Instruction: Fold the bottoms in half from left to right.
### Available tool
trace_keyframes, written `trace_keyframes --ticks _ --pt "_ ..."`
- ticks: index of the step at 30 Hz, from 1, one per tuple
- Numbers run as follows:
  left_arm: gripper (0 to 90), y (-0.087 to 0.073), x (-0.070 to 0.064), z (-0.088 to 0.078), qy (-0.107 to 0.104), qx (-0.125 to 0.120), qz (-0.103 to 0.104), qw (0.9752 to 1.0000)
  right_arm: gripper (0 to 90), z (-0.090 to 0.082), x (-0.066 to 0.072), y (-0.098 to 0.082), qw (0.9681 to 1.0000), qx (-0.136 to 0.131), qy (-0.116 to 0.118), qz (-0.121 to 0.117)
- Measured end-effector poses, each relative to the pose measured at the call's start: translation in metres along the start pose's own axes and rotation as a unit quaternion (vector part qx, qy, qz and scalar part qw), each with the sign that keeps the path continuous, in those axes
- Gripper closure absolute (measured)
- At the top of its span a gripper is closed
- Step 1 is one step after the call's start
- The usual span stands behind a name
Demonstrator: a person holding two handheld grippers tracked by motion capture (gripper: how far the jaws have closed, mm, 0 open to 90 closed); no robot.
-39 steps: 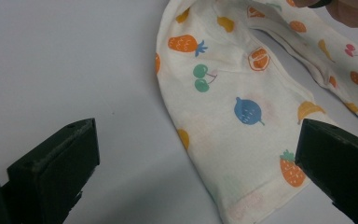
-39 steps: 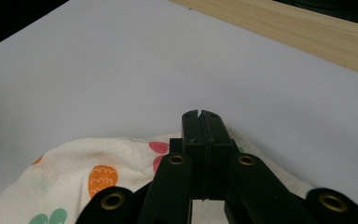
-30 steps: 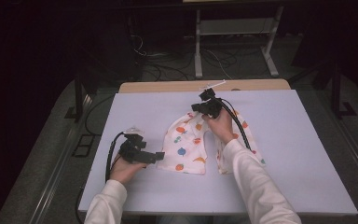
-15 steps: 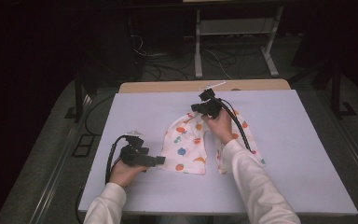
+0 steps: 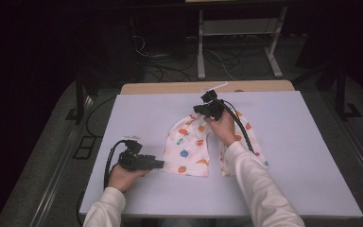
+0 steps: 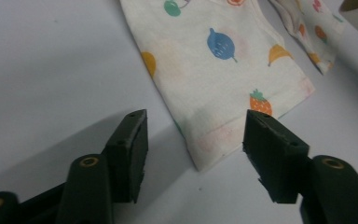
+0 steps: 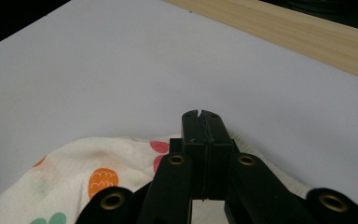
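I worked at a white table with one small garment on it, a pair of cream trousers with printed fruits, lying a little toward twelve o'clock from the middle of the table. My right gripper was at the twelve o'clock end of the cloth, at its waist, and in the right gripper view the jaws stood pressed together with the cream fabric bunched under and beside them; I judged that they were pinching the waist edge, though the pinched fold itself was hidden between the pads. My left gripper lay low at the nine o'clock side of the near leg, its tips touching or almost touching the hem corner. In the left gripper view the jaws had just been closing and stood at a middle width, and the corner of the hem lay between them, at twelve o'clock from the tips, but the pads did not yet press on it. The second leg lay at three o'clock from the first one, partly under my right forearm. So I judged the work to be at its early part: one end of the garment was secured, the other grip was not yet made, and the cloth was flat but not folded. What remained was to finish closing on the hem and then to lift or fold the trousers.
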State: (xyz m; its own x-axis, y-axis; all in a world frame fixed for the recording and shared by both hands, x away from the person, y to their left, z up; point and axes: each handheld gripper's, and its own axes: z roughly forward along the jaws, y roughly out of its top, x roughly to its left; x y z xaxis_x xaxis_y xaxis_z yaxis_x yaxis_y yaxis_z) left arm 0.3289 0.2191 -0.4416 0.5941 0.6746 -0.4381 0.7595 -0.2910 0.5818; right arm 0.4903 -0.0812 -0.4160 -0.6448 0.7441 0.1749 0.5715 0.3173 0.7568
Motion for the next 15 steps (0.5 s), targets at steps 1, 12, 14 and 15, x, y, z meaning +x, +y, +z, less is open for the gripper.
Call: trace_keyframes --ticks 1,12,14,15 --pt "41.8 0.0002 0.0002 0.0005 -0.003 0.002 0.0 1.0 88.2 0.0 -0.0001 0.0 1.0 -0.001 0.0 0.0" --pt "62.5 0.0018 0.0031 0.0061 -0.013 0.017 -0.021 0.9995 88.2 -0.0003 0.0009 0.0007 1.0 -0.004 0.0 0.0" --pt "67.3 0.0016 0.004 0.0068 -0.015 0.019 -0.022 0.9995 88.2 -0.0004 0.0012 0.001 1.0 -0.005 0.0 -0.001" --pt "69.7 0.0017 0.0042 0.007 -0.015 0.019 -0.022 0.9995 88.2 -0.0003 0.0011 0.001 1.0 -0.005 0.0 -0.001"
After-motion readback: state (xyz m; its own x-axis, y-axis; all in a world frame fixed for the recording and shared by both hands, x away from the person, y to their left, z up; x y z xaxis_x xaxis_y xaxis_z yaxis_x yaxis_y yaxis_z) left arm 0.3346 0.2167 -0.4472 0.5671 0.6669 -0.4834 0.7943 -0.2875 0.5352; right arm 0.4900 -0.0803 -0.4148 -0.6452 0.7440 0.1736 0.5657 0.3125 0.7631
